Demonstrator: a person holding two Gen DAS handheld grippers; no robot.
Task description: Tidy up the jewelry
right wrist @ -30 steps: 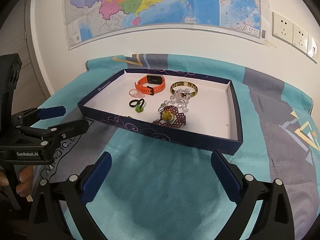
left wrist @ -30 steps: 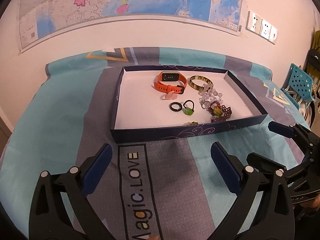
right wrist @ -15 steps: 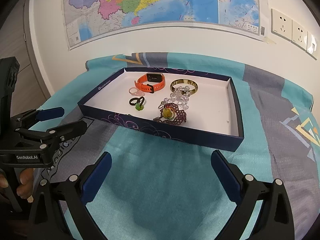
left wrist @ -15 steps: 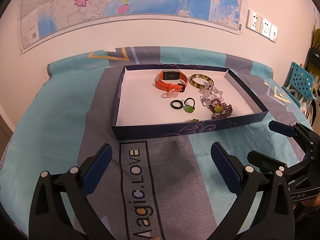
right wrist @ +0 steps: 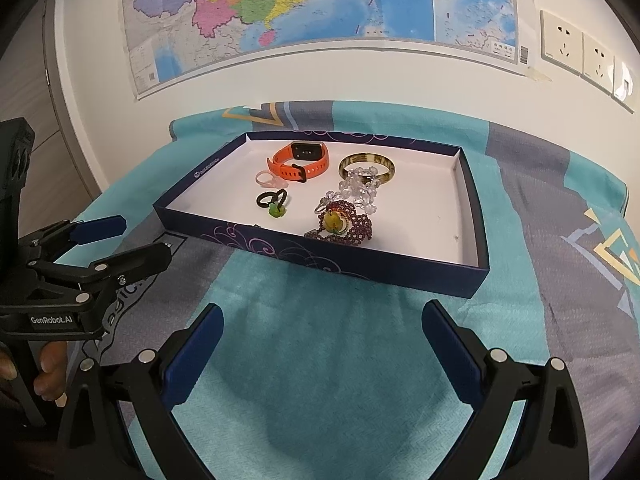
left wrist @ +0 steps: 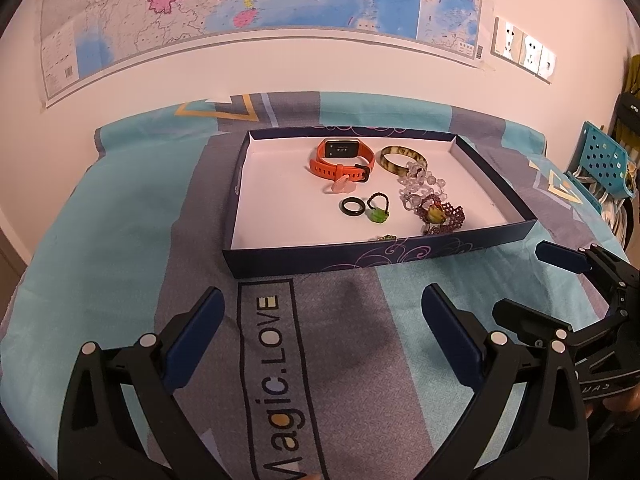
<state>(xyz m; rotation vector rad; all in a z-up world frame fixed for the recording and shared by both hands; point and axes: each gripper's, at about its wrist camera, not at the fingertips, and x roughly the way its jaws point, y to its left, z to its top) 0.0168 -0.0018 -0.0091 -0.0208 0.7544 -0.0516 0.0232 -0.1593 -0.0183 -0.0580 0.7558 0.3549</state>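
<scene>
Our left gripper (left wrist: 320, 320) had its fingers (left wrist: 192, 336) spread wide and held nothing; our right gripper (right wrist: 320, 340) was spread just as wide and bare too. Both hung over the cloth-covered table (left wrist: 120, 220), short of the near wall of the shallow dark-blue box tray (left wrist: 360, 258). The jewelry all lay inside that tray: an orange watch (left wrist: 342, 158) at the back, a mottled bangle (left wrist: 402, 158) just beside it, a clear bead bracelet (left wrist: 420, 186) overlapping the bangle's near rim, a dark red beaded piece (left wrist: 440, 214) touching the clear beads, a pale pink ring (left wrist: 344, 187) against the watch strap, a black ring (left wrist: 353, 206) and a green-stoned ring (left wrist: 378, 210) close together, and something small, hard to make out, at the near wall (left wrist: 386, 237). We judged this could fit pieces gathered and waiting to be sorted, or pieces already laid where they belonged, so we could not name the step. Were any piece to be taken, we would have come in over the near wall from above, narrowed the fingers on one piece only, and kept clear of the tangled beads. The tray wall stood in the way of a low approach; the rings lay flat and small. A map (right wrist: 320, 0) and wall sockets (right wrist: 584, 52) hung behind, and a teal perforated basket (left wrist: 604, 158) stood off to the right
</scene>
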